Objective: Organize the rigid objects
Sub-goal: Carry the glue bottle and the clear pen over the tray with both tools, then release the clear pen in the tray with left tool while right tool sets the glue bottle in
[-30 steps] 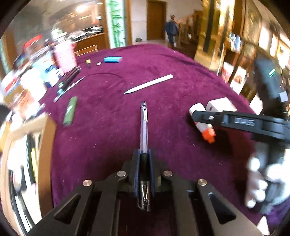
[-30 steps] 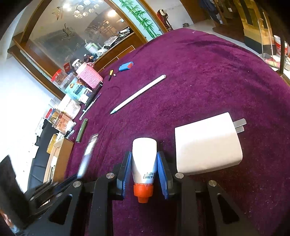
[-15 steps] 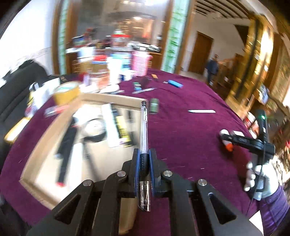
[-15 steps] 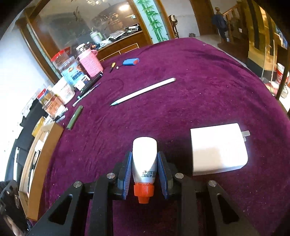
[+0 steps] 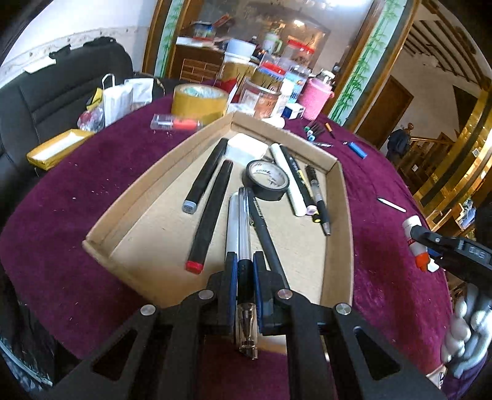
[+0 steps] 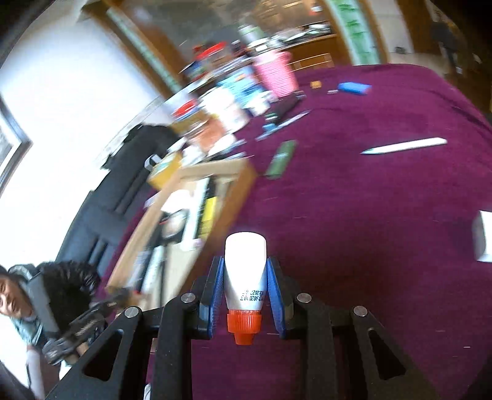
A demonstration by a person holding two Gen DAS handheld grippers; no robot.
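Below my left tongs [image 5: 245, 264] sits the cardboard tray [image 5: 338, 215], crowded with markers, pens and a roll of black tape [image 5: 267, 184]. Only my left view shows them sharply; the right view is blurred. My left tongs are clamped on a clear pen [image 5: 244, 234] pointing over the tray. My right tongs [image 6: 245, 287] grip a white glue bottle [image 6: 245, 270], orange cap toward me, over the purple cloth [image 6: 369, 215] beside the tray.

Bright daylight fills the room and ceiling lamps glare in the mirror [image 5: 276, 27] behind, the left wrist view sharp but bowed and black at its rounded corners, while the right wrist view is smeared with motion blur across the purple bench [image 6: 384, 215].
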